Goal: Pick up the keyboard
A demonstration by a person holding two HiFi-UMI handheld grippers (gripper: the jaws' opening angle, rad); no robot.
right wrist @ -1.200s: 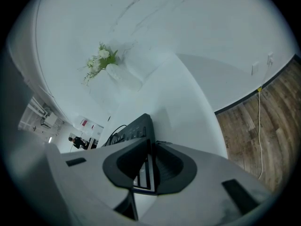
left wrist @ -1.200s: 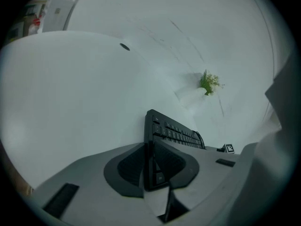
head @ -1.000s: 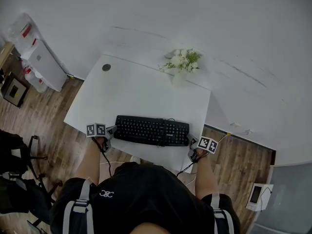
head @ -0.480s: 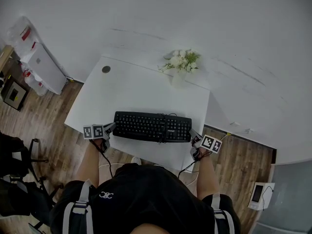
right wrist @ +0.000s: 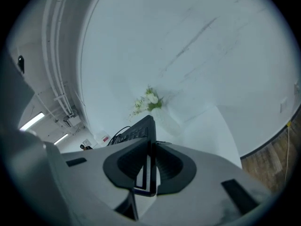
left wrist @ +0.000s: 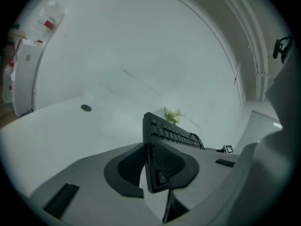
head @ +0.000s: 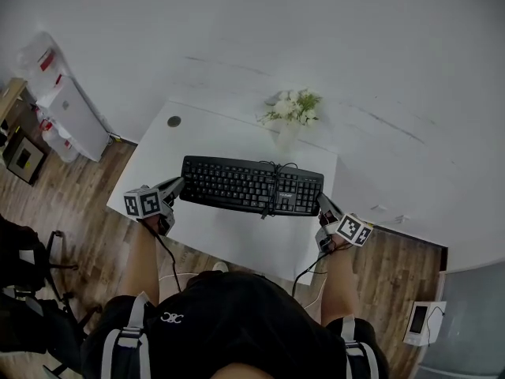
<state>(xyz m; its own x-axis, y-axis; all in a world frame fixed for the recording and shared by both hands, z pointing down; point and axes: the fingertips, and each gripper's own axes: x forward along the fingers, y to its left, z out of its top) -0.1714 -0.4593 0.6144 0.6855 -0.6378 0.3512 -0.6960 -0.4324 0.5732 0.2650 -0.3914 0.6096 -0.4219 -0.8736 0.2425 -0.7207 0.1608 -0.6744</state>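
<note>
two grippers: the left gripper (head: 175, 186) and the right gripper (head: 322, 204) each hold one short end of the keyboard (head: 251, 186).
left jaws: closed on the keyboard's left end; in the left gripper view the black edge sits wedged between the pads.
right jaws: closed on the right end in the same way, with the thin edge pinched between the pads.
change: a second ago the keyboard lay flat near the front edge of the worktop (head: 229, 235). now it looks larger and sits higher in the head view, and both hands have come up with it.
keyboard now: in the air above the worktop, roughly level, spanning the gap between the two grippers; no part seems to rest on the surface.
cable: a bunched loop (head: 272, 189) lies across the keys right of the middle and travels with the keyboard.
flowers: the white bunch (head: 293, 107) at the back edge has stayed where it was, apart from the keyboard.
meaning: the lift looks essentially done. what remains is probably keeping both grips even, so the keyboard neither tilts nor slips.
</note>
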